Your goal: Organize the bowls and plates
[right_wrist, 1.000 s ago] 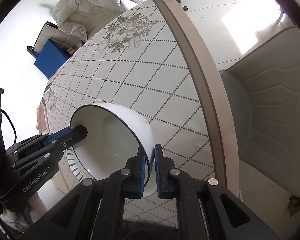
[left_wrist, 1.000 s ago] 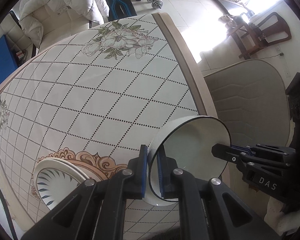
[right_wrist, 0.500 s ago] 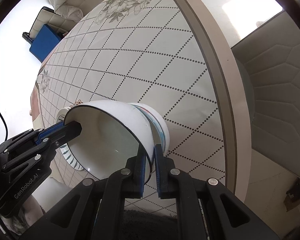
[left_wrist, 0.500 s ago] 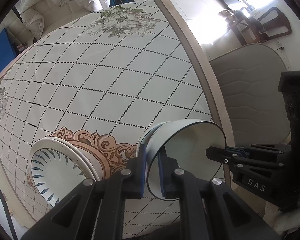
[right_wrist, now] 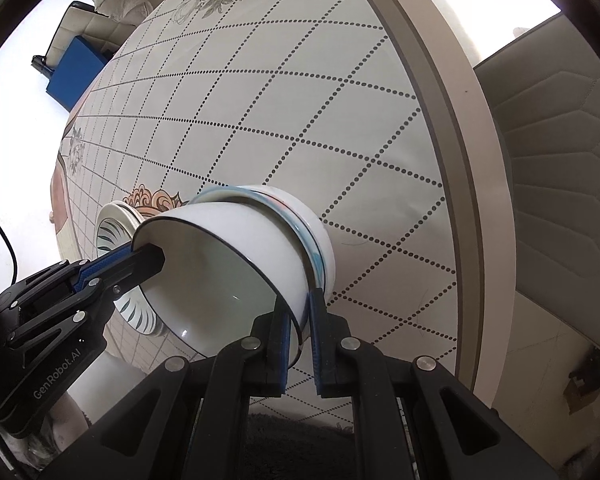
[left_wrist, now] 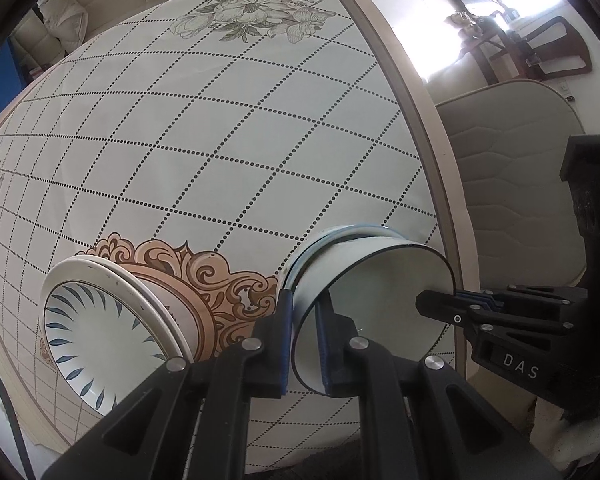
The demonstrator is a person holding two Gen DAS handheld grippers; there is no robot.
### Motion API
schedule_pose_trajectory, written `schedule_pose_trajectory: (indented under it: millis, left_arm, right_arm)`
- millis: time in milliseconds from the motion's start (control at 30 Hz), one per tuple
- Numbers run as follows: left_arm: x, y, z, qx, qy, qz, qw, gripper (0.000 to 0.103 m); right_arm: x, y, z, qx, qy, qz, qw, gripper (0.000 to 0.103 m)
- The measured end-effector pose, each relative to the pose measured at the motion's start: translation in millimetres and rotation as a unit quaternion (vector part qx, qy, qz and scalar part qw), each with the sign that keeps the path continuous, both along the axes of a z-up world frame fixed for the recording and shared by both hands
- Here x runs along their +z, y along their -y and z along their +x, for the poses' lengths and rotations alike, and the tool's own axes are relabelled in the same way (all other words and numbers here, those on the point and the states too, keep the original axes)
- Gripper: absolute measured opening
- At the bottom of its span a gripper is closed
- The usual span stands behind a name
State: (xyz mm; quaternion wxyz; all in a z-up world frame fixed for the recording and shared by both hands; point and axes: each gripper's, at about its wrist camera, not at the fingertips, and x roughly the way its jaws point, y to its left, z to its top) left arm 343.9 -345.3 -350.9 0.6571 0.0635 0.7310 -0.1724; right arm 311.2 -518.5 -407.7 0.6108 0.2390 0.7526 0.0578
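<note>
A white bowl with a thin black rim (left_wrist: 380,292) (right_wrist: 220,280) is held from both sides. My left gripper (left_wrist: 302,304) is shut on its left rim, and in the right wrist view that same gripper (right_wrist: 152,256) reaches in from the left. My right gripper (right_wrist: 300,308) is shut on the opposite rim and appears at the right (left_wrist: 432,302) in the left wrist view. The bowl's base sits inside a stack of blue-rimmed bowls (left_wrist: 340,234) (right_wrist: 320,248) on the table. A stack of plates with blue leaf marks (left_wrist: 100,328) (right_wrist: 116,220) lies to the left.
The round table (left_wrist: 220,140) has a dotted diamond cloth with flower prints and a tan rim. A padded beige chair (left_wrist: 512,184) (right_wrist: 560,160) stands close to the table edge by the bowls. A blue box (right_wrist: 76,76) and a sofa lie beyond the far side.
Both grippers have come down with the white bowl. The blue-rimmed bowls came into view under it, and its base is now inside them. The plates show more fully.
</note>
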Motion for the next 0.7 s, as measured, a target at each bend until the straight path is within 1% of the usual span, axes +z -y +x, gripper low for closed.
schedule_pose_trajectory:
  millis: [133, 333, 500, 700]
  left_arm:
    - [-2.8, 2.2, 1.9, 0.001, -0.007, 0.005, 1.0, 0.009]
    - [-11.9, 8.4, 7.8, -0.006, -0.013, 0.023, 0.9996, 0.009]
    - [-16.4, 7.1, 12.0, -0.005, -0.024, 0.022, 0.9994, 0.009]
    - [-18.6, 7.5, 13.7, -0.005, -0.028, 0.024, 0.9993, 0.009]
  right_arm:
    - [-2.0, 0.1, 3.3, -0.005, -0.011, 0.002, 1.0, 0.01]
    - [-7.9, 1.1, 8.9, -0.007, -0.036, 0.003, 0.999, 0.011]
    - [-11.7, 3.2, 12.4, -0.017, -0.054, 0.013, 0.998, 0.011]
    - [-14.0, 5.0, 13.0, -0.022, -0.061, 0.016, 0.998, 0.012]
